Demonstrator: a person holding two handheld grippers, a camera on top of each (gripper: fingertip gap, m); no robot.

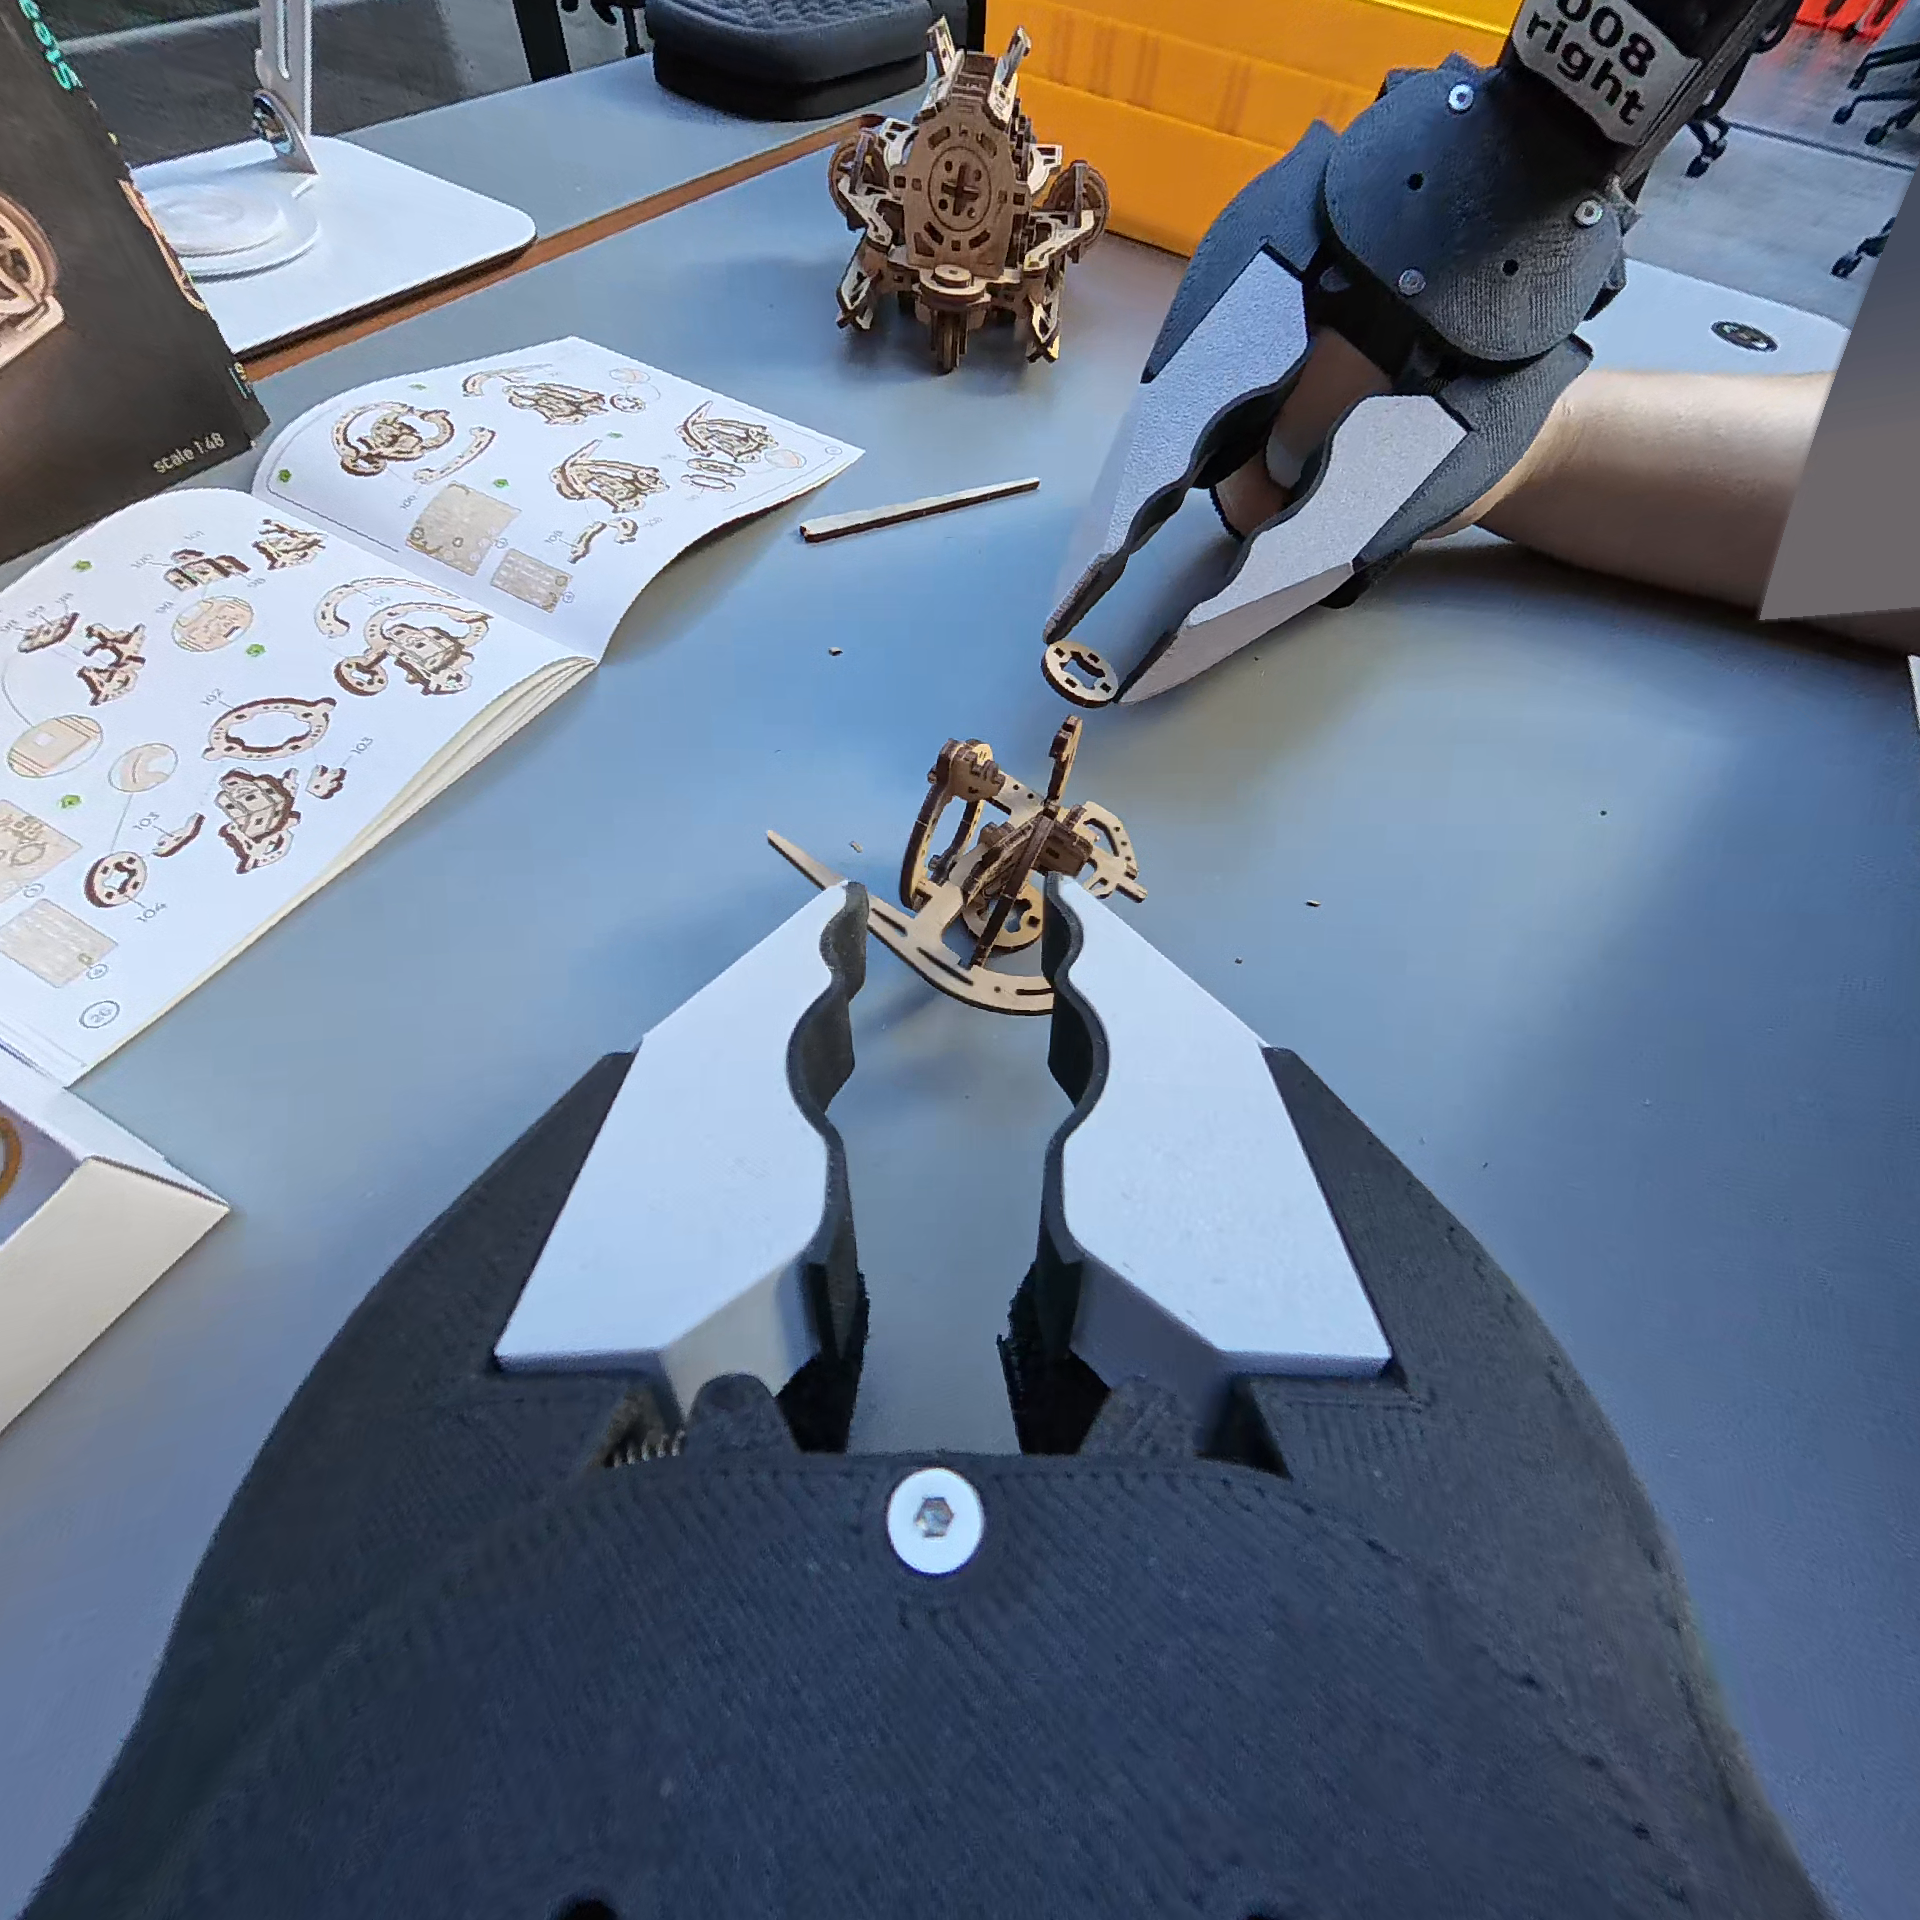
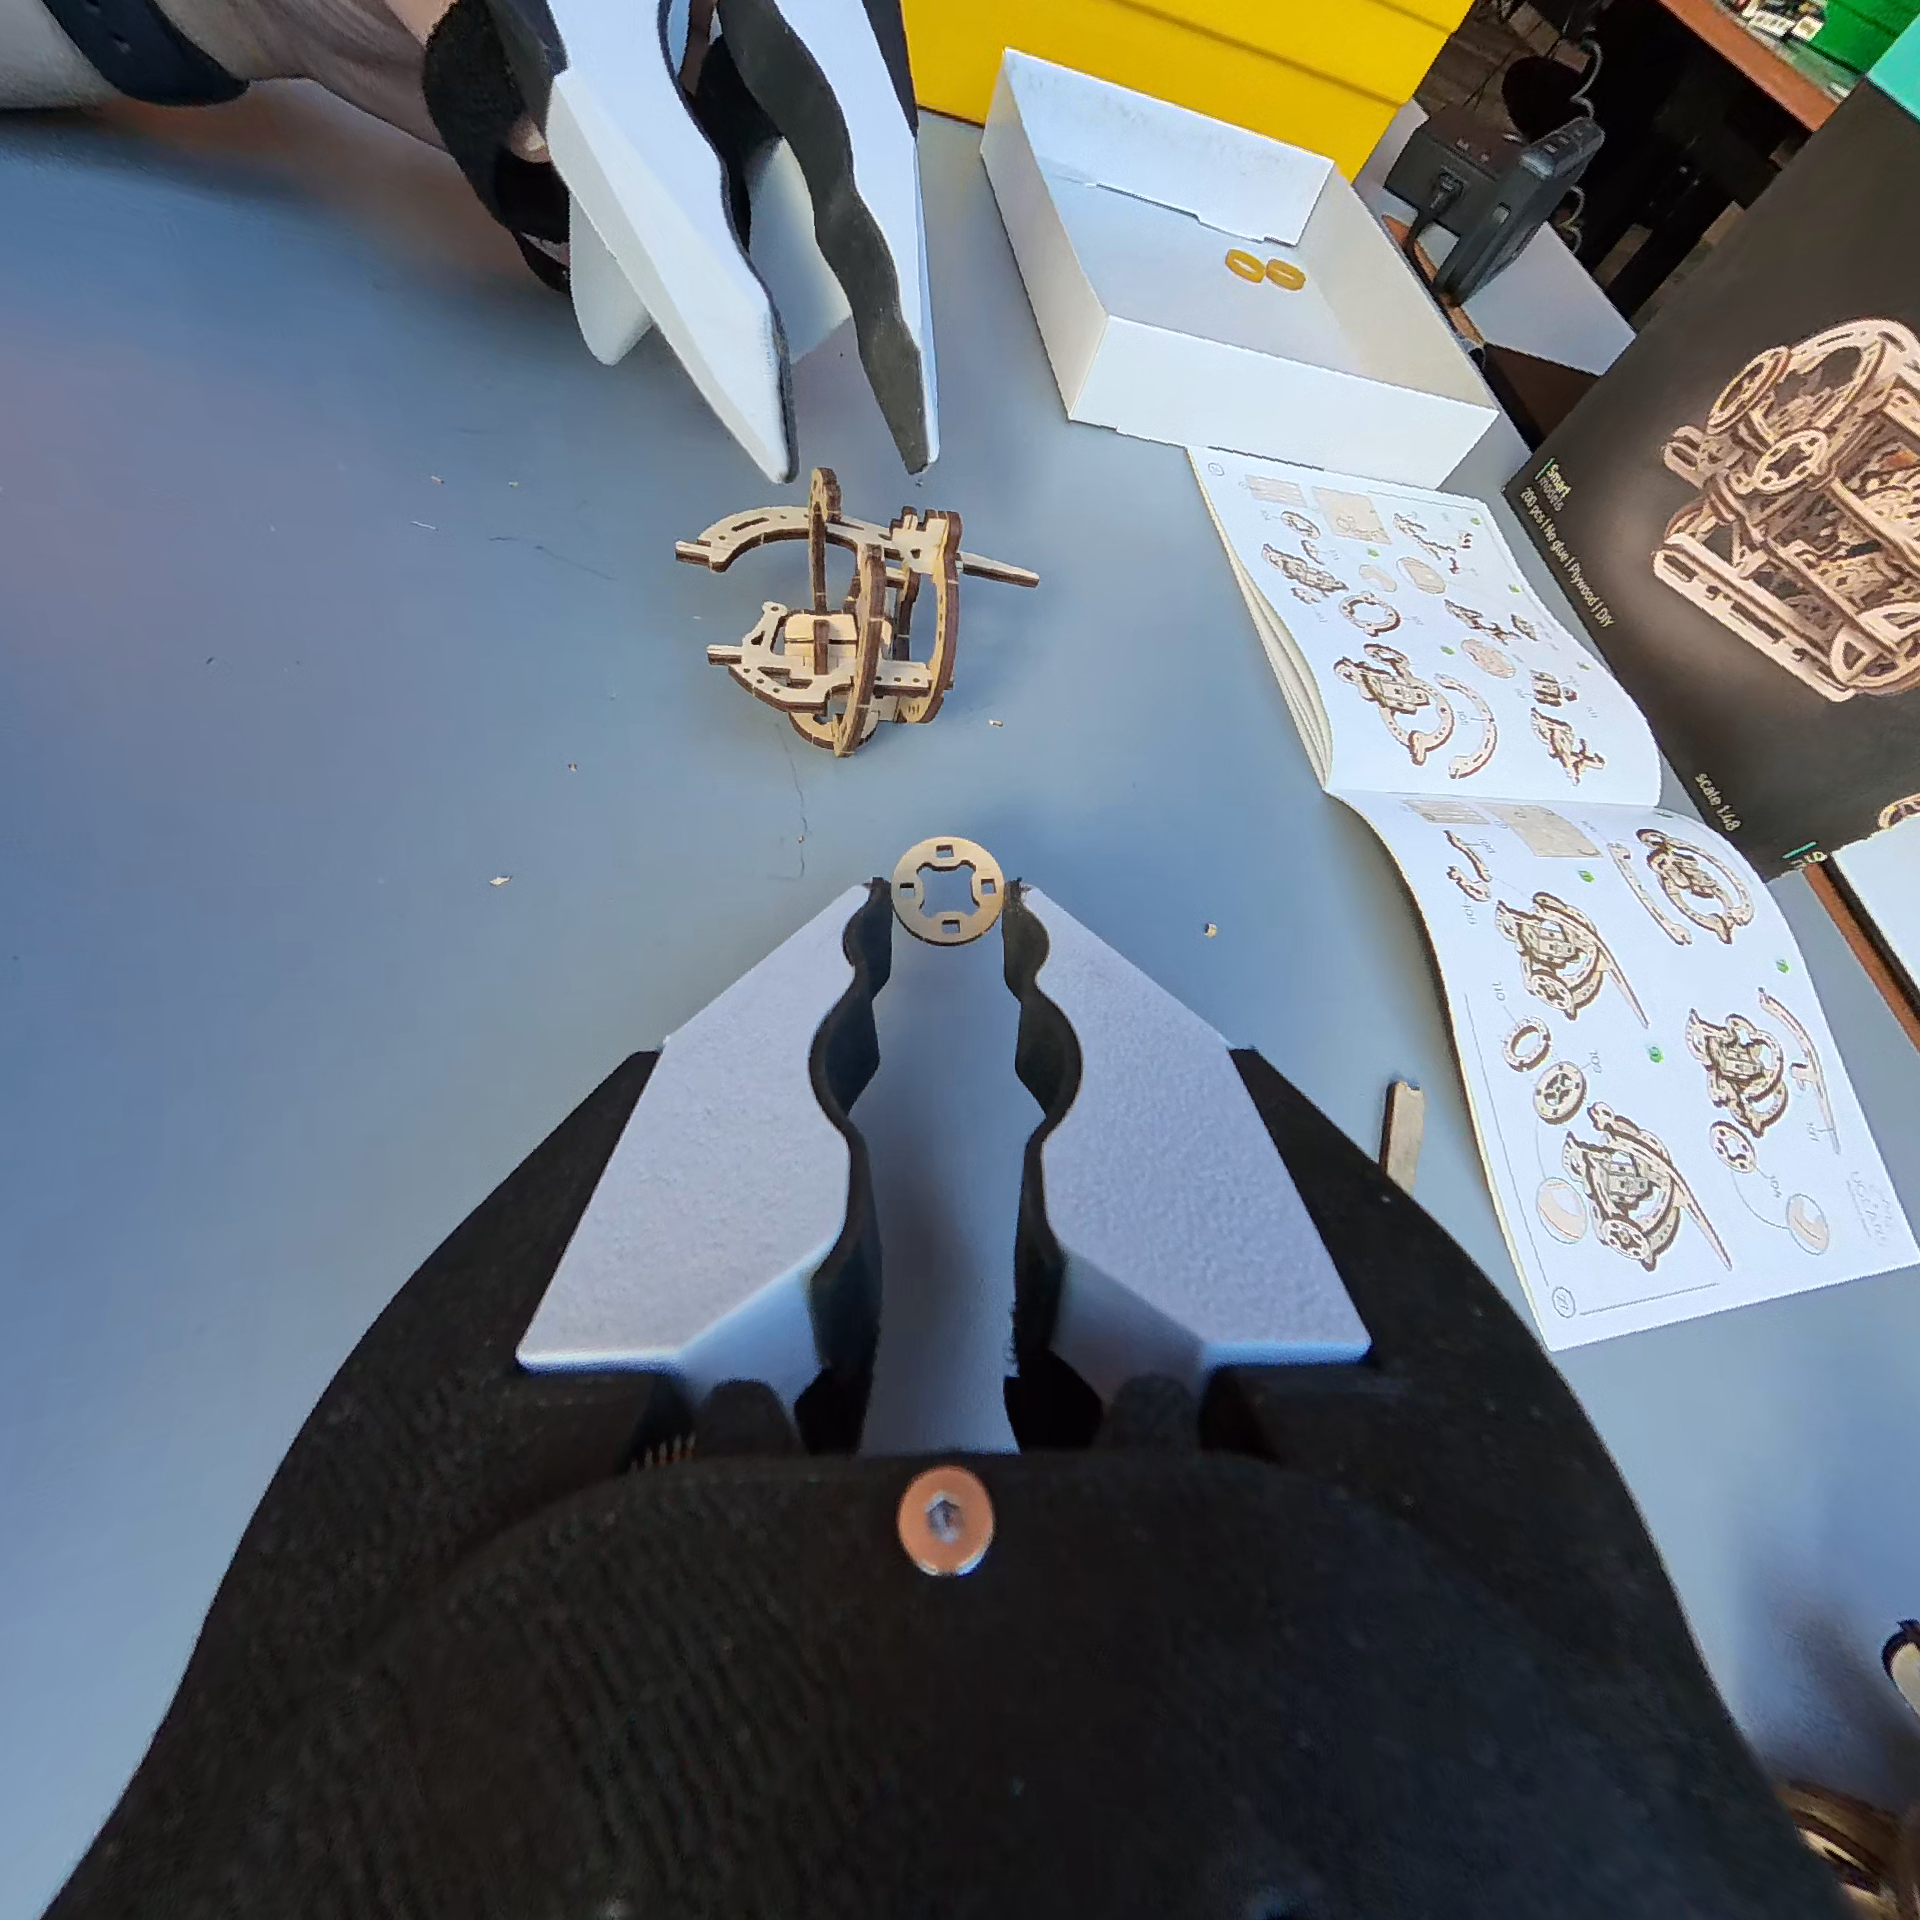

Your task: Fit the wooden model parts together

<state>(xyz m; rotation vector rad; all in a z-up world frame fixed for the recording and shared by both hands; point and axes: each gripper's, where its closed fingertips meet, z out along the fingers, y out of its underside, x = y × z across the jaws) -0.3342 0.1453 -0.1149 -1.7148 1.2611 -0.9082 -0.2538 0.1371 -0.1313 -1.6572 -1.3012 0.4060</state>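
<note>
My right hand-held gripper [image 2: 948,902] pinches a small wooden ring disc [image 2: 948,894] by its edges between the fingertips, just above the grey worktop [image 2: 312,831]. My left hand-held gripper [image 1: 956,914] is parted moderately around the curved base of the half-built wooden subassembly [image 1: 1013,852], which rests on the worktop; whether the fingertips touch it I cannot tell.

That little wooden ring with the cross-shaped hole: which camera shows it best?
The right wrist view: the ring faces the camera flat, pinched between the right gripper fingertips, cutout clear. The left wrist view shows it farther off and tilted, partly hidden by those fingertips.
</note>
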